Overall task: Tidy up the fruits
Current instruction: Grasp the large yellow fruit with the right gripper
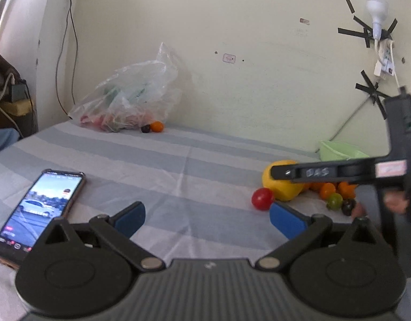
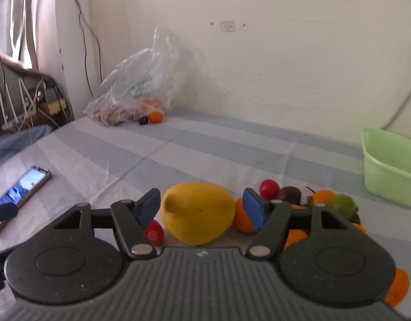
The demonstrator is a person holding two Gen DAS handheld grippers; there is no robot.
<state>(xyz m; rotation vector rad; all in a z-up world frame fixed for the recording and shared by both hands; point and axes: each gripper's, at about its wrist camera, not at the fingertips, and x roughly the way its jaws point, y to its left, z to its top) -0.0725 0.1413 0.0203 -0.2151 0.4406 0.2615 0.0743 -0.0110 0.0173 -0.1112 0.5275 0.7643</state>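
A big yellow fruit (image 2: 198,211) lies on the striped sheet between the blue pads of my right gripper (image 2: 201,208). The left pad is right at its skin and a narrow gap shows at the right pad, so the gripper is open around it. Small fruits crowd beside it: a red tomato (image 2: 154,232), oranges (image 2: 242,220), another red one (image 2: 269,188), a dark plum (image 2: 289,194) and a green lime (image 2: 341,204). My left gripper (image 1: 208,219) stands open and empty over the sheet, left of the pile. From there a right gripper finger (image 1: 299,173) crosses the yellow fruit (image 1: 283,190).
A light green tub (image 2: 384,176) stands at the right by the wall. A lit phone (image 1: 37,211) lies at the left. A clear plastic bag (image 1: 130,96) leans on the far wall, with a small orange (image 1: 157,126) and a dark fruit (image 1: 145,128) beside it.
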